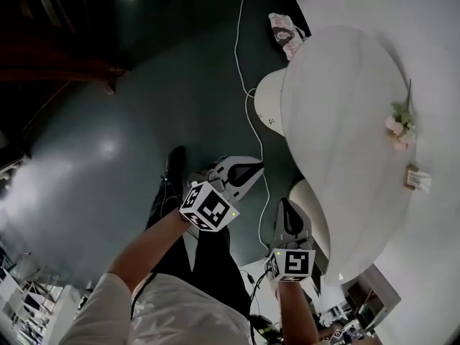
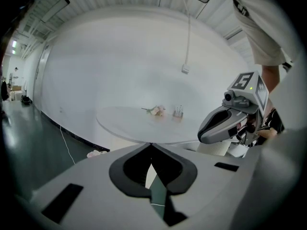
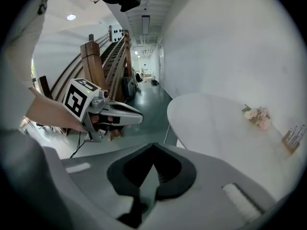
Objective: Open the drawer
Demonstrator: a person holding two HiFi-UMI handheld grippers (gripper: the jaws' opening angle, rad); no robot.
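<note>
I find no drawer in any view, so I cannot tell which way it lies from either gripper. The left gripper and right gripper hang side by side over the dark floor, both pointing toward the round white table, the right one nearer its edge. Both pairs of jaws are closed tip to tip on nothing. The table carries a flower sprig and a card stand. No container shows.

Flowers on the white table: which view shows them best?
The head view: the flowers lie in full, stem included, seen from above. The right gripper view shows them sideways near its edge; the left gripper view, tiny and distant.
</note>
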